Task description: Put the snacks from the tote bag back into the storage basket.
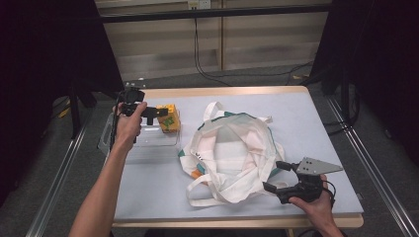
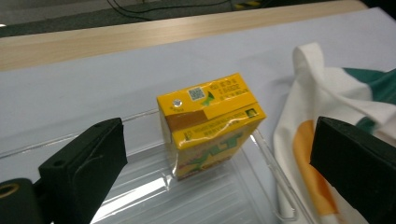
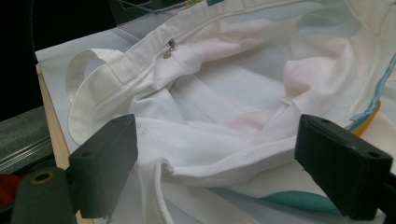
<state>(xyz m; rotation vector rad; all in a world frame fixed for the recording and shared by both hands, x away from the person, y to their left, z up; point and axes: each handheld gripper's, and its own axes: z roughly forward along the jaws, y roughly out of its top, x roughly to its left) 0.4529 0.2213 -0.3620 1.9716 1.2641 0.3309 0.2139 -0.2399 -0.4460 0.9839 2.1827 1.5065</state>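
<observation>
White cotton tote bag [image 1: 232, 150] with green trim lies slumped mid-tabletop, mouth gaping up, handles splayed near and far. Right claw [image 1: 272, 176], at the near right, is wide open and holds nothing; it sits just beside the bag's near-right rim. In the right gripper view the rim fabric [image 3: 224, 161] runs between the jaws, not pinched; a small zipper pull [image 3: 170, 48] shows on the inner wall.

Farther left, a clear ribbed plastic tray [image 1: 148, 140] sits on the pale grey tabletop [image 1: 296, 113], just left of the bag. A yellow drink carton [image 2: 210, 123] with green print stands in the tray's far right corner. Left claw [image 1: 159, 112] is spread wide, empty, aimed at the carton, which is centred between the jaws but not touched.

Likely step, as a guess: pick the carton and drop it in the bag. To do it well:
- left: push in so the jaws bracket the carton's side faces, close square, light squeeze, since the foil wrap looks crinkly and the box soft.
- lift straight up clear of the tray wall before moving right.
- right: pinch the near rim and lift so the mouth stays open; slack cloth could fold over.
</observation>
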